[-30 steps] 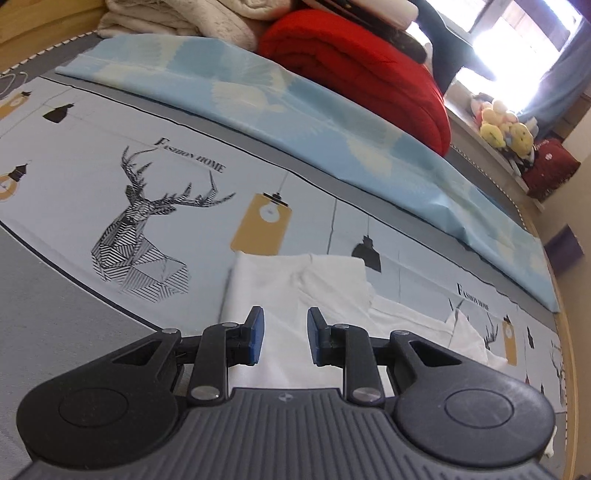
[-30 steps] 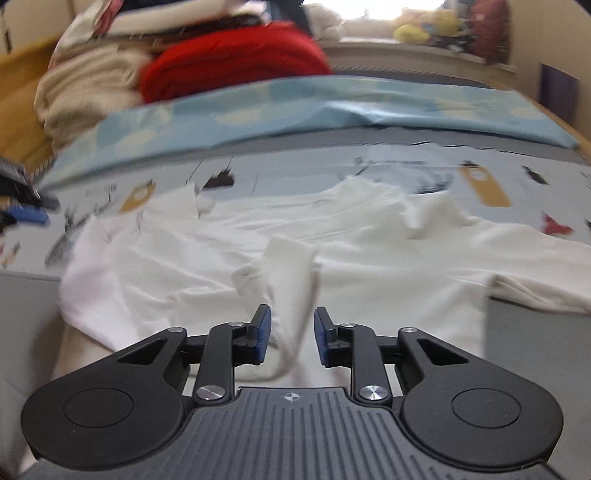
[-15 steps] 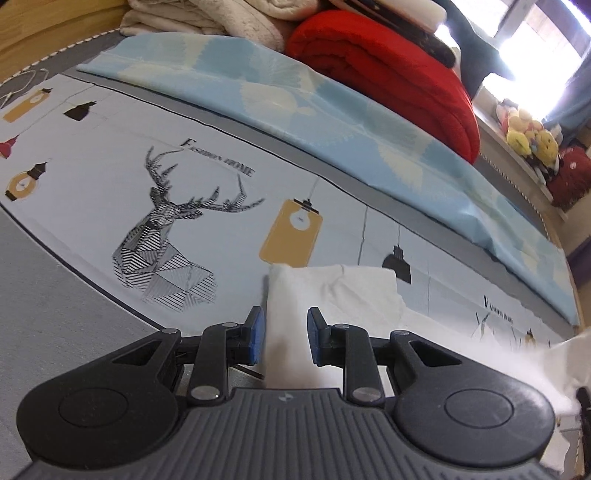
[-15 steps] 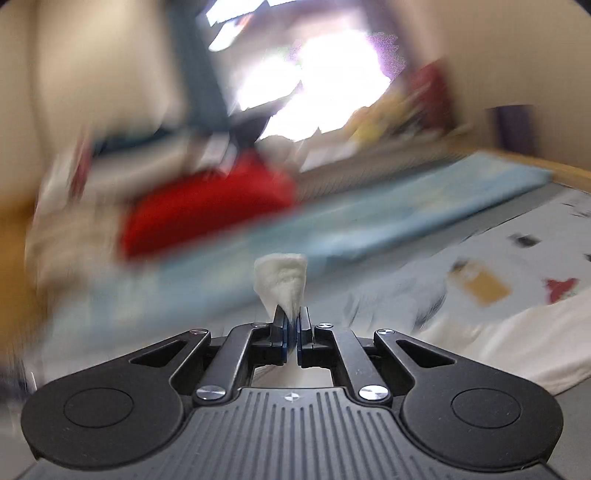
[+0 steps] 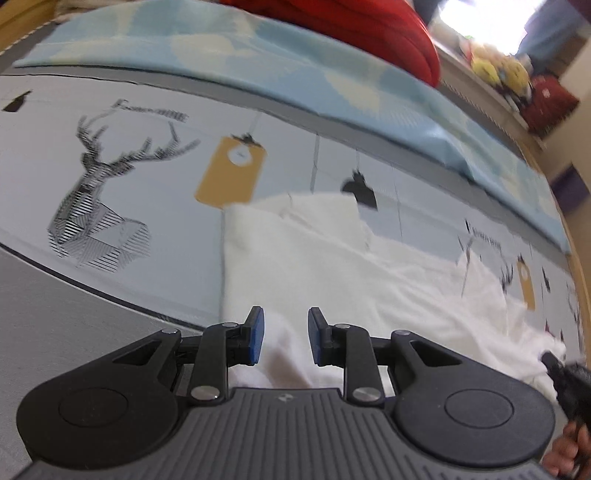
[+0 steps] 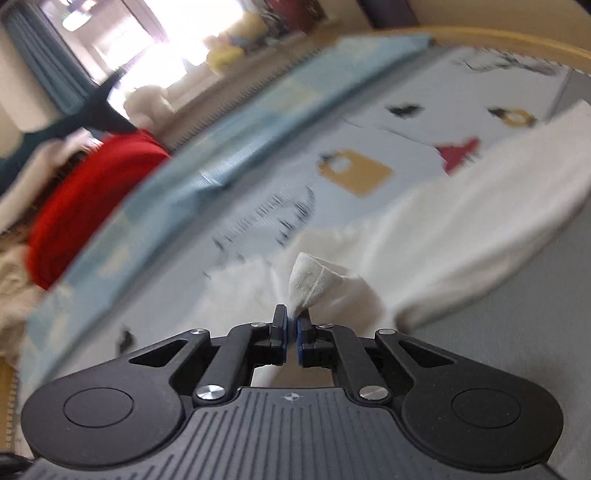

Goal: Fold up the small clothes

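Note:
A small white garment (image 5: 332, 258) lies spread on the printed bed sheet (image 5: 147, 177). My left gripper (image 5: 283, 334) is open, low over the garment's near left part, with white cloth between and under its blue pads. My right gripper (image 6: 291, 334) is shut on a bunched tip of the white garment (image 6: 310, 280), which sticks up past the pads; the rest of the garment (image 6: 461, 221) trails away to the right. The right gripper shows at the far right edge of the left wrist view (image 5: 569, 380), at the garment's right end.
A light blue folded blanket (image 5: 295, 74) runs along the far side of the bed. A red quilt (image 5: 369, 29) and cream blankets (image 6: 11, 258) are piled behind it. Plush toys (image 5: 502, 70) sit on the sill by the window. A wooden bed edge (image 6: 498, 37) is at the right.
My right gripper closed on a fold of the garment, lifted it and swung to the right. My left gripper stayed open and shifted a little over the garment's left part.

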Demonstrator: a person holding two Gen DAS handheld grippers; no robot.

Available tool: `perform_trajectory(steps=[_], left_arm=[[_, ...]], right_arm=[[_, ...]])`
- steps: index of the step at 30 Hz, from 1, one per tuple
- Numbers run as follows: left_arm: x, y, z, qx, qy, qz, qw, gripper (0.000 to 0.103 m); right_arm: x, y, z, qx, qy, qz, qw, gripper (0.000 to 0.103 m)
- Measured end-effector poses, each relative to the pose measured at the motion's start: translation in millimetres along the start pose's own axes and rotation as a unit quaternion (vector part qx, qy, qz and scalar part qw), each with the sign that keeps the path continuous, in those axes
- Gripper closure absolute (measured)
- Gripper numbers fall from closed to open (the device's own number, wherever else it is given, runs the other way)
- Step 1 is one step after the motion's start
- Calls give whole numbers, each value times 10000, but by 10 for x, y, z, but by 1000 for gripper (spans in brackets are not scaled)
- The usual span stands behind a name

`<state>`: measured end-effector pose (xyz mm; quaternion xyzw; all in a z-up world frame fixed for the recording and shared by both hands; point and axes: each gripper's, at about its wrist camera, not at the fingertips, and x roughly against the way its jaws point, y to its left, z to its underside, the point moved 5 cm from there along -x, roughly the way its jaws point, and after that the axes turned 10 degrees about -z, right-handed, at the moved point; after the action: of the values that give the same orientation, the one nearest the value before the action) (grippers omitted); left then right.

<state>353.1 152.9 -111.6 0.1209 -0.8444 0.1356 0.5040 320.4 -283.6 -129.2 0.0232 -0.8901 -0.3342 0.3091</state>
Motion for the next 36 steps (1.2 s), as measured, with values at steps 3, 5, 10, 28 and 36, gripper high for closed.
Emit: perform_trajectory(steps=[3, 5, 10, 28, 36], left_arm=[[-167, -14, 128, -162, 281, -65, 9995, 73], [-297, 27, 216, -210, 510, -219, 9982, 73], [-427, 96, 316, -265, 808, -549, 9949, 73], [-186, -247, 210, 294, 600, -34, 9978, 68], [10, -754, 291, -389, 430, 360, 9977, 62]], right_arm=[[-112, -151, 33, 63, 502, 587, 9970, 94], [-131, -431, 135, -334, 813, 1360, 9868, 83], [-75, -499, 61, -603, 669, 1181, 9889, 83], [165, -738, -352, -525, -21, 1460, 9879, 84], [451, -1432, -708, -804, -188, 1459, 9859, 78]])
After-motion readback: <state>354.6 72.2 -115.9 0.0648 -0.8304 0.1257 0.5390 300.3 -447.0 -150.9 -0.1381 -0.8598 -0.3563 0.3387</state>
